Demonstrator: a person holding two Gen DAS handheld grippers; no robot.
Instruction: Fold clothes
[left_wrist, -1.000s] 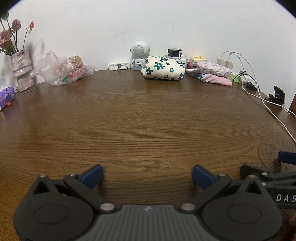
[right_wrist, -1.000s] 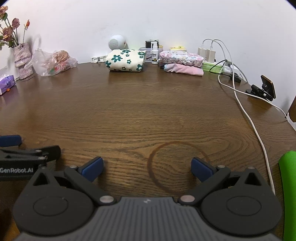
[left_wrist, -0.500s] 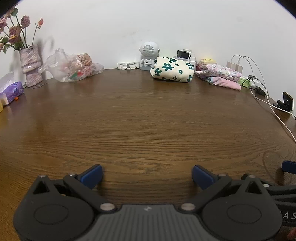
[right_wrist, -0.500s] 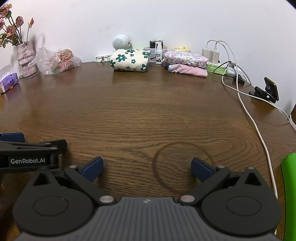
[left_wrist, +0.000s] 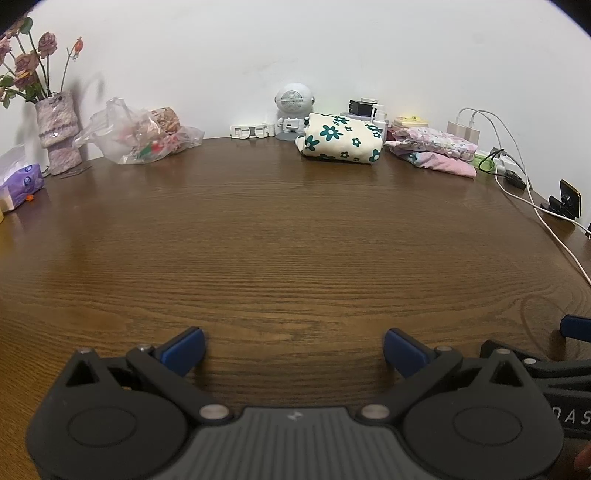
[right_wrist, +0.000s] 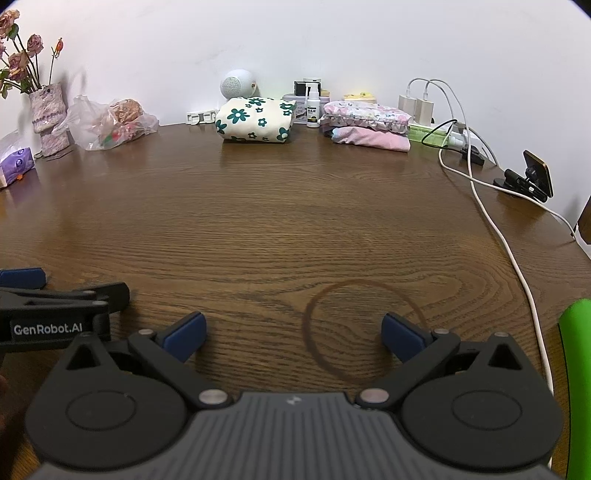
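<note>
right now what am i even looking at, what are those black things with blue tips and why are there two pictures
Each picture comes from a fisheye camera mounted on a hand-held grasping tool; a person holds one in each hand. There is no robot arm. The black shape along the bottom is the tool's body, and the blue tips are its two fingers.

One view looks forward from the left tool, the other from the right tool. Both are open and hold nothing.

They sit low over a brown wooden table. At the far edge lie a folded flowered garment and a stack of pink folded clothes. There is also a vase of flowers, a plastic bag and white charging cables.
</note>
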